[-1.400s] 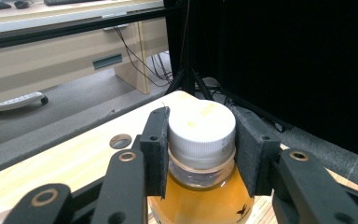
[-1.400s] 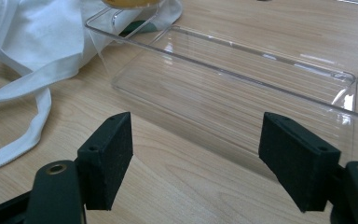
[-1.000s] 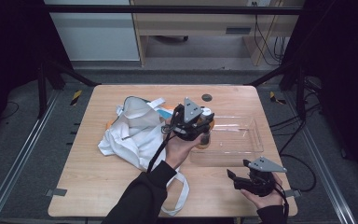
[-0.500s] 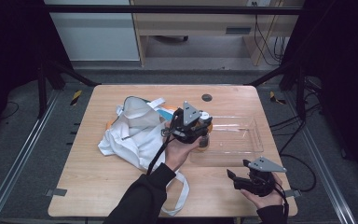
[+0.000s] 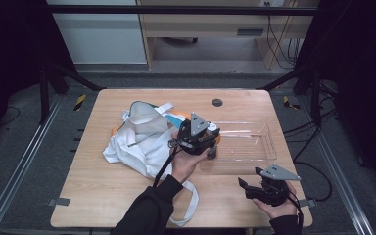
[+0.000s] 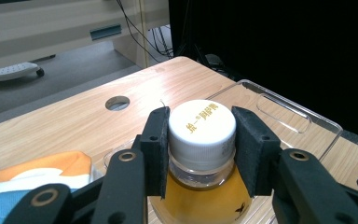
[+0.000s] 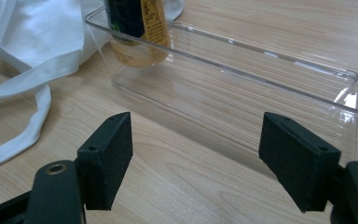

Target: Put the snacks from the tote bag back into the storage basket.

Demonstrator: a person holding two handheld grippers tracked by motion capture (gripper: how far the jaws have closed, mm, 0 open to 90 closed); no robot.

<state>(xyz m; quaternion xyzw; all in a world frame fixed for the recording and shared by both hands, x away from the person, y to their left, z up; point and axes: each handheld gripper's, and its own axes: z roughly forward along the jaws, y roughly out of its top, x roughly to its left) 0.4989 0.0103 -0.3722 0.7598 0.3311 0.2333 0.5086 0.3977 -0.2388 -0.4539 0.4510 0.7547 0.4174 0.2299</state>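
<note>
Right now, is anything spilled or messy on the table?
Nothing is spilled. The bottle stands upright in the clear tray, cap on, gripped by the left gripper. Only the white cloth bag lies crumpled beside the tray.

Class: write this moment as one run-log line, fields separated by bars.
left gripper: shut on bottle cap | bottle: in clear tray, by white bag | right gripper: open, nothing between fingers
</note>
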